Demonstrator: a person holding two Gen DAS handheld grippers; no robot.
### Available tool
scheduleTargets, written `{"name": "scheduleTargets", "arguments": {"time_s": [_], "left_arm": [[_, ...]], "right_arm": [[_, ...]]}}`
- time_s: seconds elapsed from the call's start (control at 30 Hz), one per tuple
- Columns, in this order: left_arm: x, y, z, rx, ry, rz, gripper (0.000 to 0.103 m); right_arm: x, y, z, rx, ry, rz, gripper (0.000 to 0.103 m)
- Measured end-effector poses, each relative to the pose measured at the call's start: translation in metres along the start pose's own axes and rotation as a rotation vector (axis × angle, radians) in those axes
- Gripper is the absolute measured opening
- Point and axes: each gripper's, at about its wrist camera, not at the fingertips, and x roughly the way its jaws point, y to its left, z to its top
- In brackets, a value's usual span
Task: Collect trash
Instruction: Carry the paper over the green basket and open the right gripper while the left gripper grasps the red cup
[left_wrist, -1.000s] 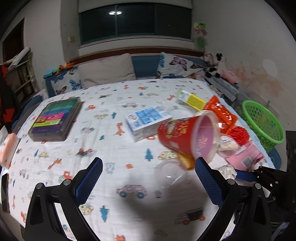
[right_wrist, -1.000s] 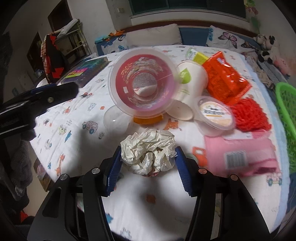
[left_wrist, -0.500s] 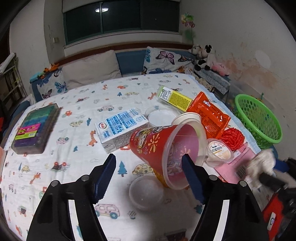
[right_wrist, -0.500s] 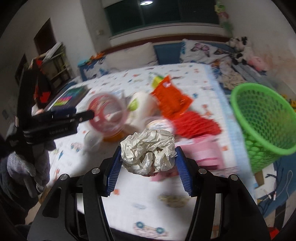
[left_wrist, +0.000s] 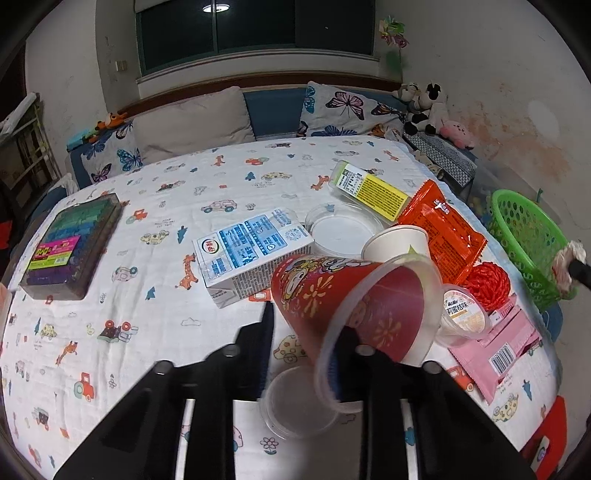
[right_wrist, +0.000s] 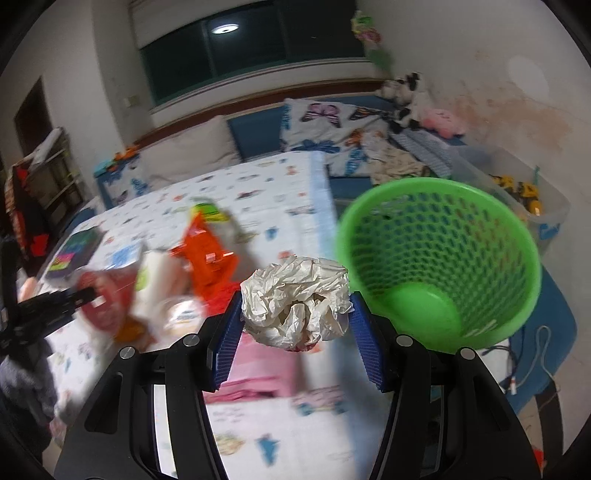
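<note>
Left claw (left_wrist: 303, 343): jaws closing on the wall of the red cup (left_wrist: 354, 306). One finger runs outside the cup on its left flank, the other sits inside the mouth, so the wall lies between them. Cup lies tilted, mouth toward the camera and low right; a clear lid (left_wrist: 295, 402) rests on the bed sheet (left_wrist: 155, 280) just below the claw.

Risk, judged: the pinch takes only a thin, flexible rim wall. If it bites shallow, the cup may pivot or slip out on lifting. The cup's far side touches or nearly touches the white paper cup (left_wrist: 399, 242) and the small pudding tub (left_wrist: 463, 308); a lift could drag or tip either. The milk carton (left_wrist: 251, 254) sits just beyond the claw to the left and looks clear.

Right claw (right_wrist: 295, 325): half open, both blue pads pressed on the crumpled paper ball (right_wrist: 295, 301), held clear of the bed. The green basket (right_wrist: 439, 258) stands just ahead and to the right, mouth tilted toward the claw.

Risk, judged: the ball is not yet over the basket opening; releasing here would drop it short, onto the bed edge or floor. The view is motion-blurred, so aim is uncertain.

Pose: both claws point forward and steeply down. The left appears as a dark shape far left in the right wrist view.
</note>
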Motion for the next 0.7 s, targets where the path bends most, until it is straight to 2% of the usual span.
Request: {"name": "scheduleTargets", "arguments": {"time_s": [0.07, 0.4, 0.57, 0.7], "left_arm": [[-0.002, 0.000, 0.000, 0.000, -0.008, 0.010, 0.009], [-0.032, 0.013, 0.010, -0.019, -0.055, 0.028, 0.006], [-0.057, 0.013, 0.027, -0.019, -0.099, -0.012, 0.006], [-0.069, -0.004, 0.046, 0.009, -0.131, -0.070, 0.006]], "right_arm": [[0.005, -0.014, 0.002, 0.020, 0.005, -0.018, 0.057], [0.041, -0.080, 0.014, 0.130, 0.082, -0.075, 0.057], [0.057, -0.103, 0.020, 0.162, 0.110, -0.106, 0.060], [0.067, -0.119, 0.024, 0.193, 0.120, -0.112, 0.062]]}}
